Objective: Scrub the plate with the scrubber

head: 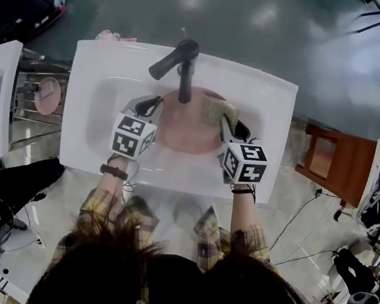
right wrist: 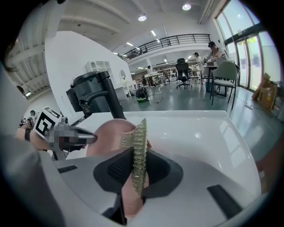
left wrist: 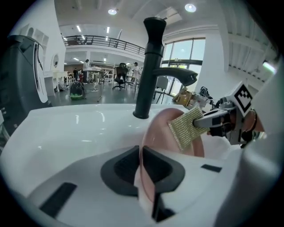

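In the head view the person's hair fills the bottom of the frame, and the marker cubes cover much of both grippers. The black faucet (head: 179, 58) crosses the top edge of the pink plate (head: 187, 122), which is at frame centre within the white sink (head: 85, 97). Both forearms reach up the frame, angled down into the basin. The left gripper (left wrist: 140, 166) has its jaws pinching the plate's rim. The right gripper (right wrist: 135, 170) has its jaws clamped on the scrubber (right wrist: 138, 150), at the plate's upper right edge.
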The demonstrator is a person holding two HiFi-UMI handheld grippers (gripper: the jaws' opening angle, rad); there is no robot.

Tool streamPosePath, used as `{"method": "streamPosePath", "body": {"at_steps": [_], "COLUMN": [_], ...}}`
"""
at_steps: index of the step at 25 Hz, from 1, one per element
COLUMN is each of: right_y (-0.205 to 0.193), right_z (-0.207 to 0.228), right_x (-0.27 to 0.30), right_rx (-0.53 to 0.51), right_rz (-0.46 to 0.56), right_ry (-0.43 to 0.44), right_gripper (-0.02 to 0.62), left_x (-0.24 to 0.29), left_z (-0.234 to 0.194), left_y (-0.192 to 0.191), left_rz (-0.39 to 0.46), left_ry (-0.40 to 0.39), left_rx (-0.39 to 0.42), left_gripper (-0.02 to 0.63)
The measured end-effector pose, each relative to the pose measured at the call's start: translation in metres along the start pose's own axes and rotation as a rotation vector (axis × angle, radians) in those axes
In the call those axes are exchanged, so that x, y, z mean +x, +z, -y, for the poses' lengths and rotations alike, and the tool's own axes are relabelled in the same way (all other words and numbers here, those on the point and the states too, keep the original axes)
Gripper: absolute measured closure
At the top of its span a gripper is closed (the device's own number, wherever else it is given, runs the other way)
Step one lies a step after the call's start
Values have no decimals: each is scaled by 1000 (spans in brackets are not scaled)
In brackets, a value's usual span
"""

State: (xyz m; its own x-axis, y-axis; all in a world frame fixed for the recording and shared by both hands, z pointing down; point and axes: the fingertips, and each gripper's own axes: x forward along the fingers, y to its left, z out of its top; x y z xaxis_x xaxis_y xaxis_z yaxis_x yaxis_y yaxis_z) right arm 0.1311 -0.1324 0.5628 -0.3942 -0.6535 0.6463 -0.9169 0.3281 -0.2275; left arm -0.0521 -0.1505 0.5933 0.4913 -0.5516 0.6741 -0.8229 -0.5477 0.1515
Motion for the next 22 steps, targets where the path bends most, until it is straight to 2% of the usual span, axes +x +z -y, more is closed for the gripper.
{"method": "streamPosePath", "body": {"at_steps": [4,14,17,22], "right_y": [0,5,14,23], "right_z": [4,0,-9,-37], "right_x": [7,23,31,46], "right_rx": [-58,-152,-182,-207], "right_rz": [-4,-18,7,9], "right_ry": [-53,-173,-175,-131], "right_gripper": [520,520,520,520], "left_x": [1,1,1,1], "left_z": [3,8,8,7], "left_y": [-1,-6,-5,-7], "left_rz": [-14,-31,-29,-25], "left_ry": [-7,-41,-43,-42], "left_rx": [50,36,37,19], "left_gripper": [580,581,581,581]}}
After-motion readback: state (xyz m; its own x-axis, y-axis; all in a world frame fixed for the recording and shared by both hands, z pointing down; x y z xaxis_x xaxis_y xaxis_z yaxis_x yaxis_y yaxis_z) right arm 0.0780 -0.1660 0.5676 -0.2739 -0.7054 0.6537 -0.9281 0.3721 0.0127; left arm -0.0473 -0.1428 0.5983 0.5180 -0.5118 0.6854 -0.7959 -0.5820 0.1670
